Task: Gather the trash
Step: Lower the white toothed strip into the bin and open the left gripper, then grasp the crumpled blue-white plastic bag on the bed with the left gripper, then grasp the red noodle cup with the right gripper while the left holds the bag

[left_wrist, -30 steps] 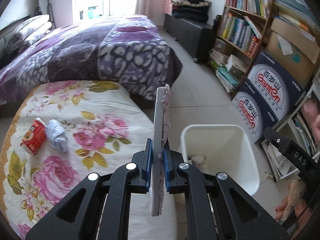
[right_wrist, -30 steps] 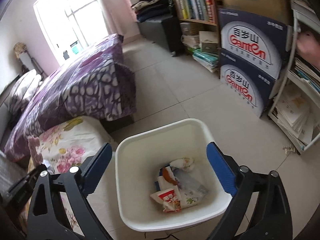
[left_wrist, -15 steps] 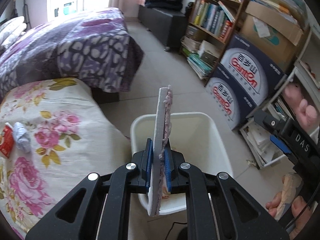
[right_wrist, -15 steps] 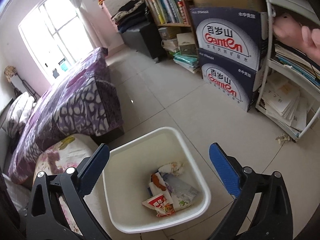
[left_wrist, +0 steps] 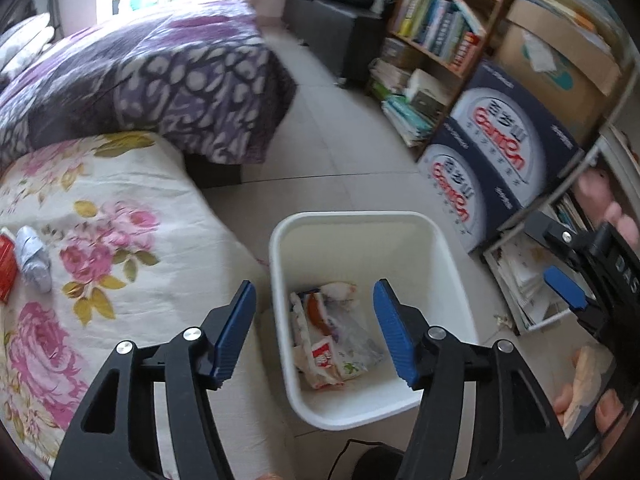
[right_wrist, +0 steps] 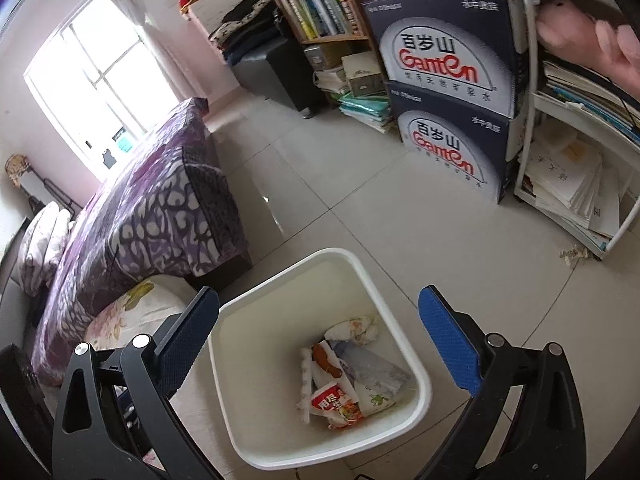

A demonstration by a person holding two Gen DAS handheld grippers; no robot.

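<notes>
A white trash bin (left_wrist: 280, 240) stands on the tiled floor beside a floral cushion (left_wrist: 120, 216); it holds several wrappers and a flat white piece (left_wrist: 300, 328). My left gripper (left_wrist: 314, 324) is open and empty above the bin's near left side. My right gripper (right_wrist: 320, 344) is open and empty above the bin (right_wrist: 416, 364), with the wrappers (right_wrist: 340, 380) below it. A crumpled silver-white wrapper (left_wrist: 34, 256) and a red packet (left_wrist: 6, 276) lie on the cushion's left part.
A bed with a purple patterned cover (left_wrist: 140, 68) lies behind the cushion. Two stacked Ganten boxes (left_wrist: 492, 160) and a bookshelf (left_wrist: 440, 20) stand to the right. A white shelf with papers (right_wrist: 572, 184) stands at the far right.
My left gripper carried the flat white piece from over the cushion to over the bin, then opened; the piece now lies in the bin. The right gripper stayed open above the bin.
</notes>
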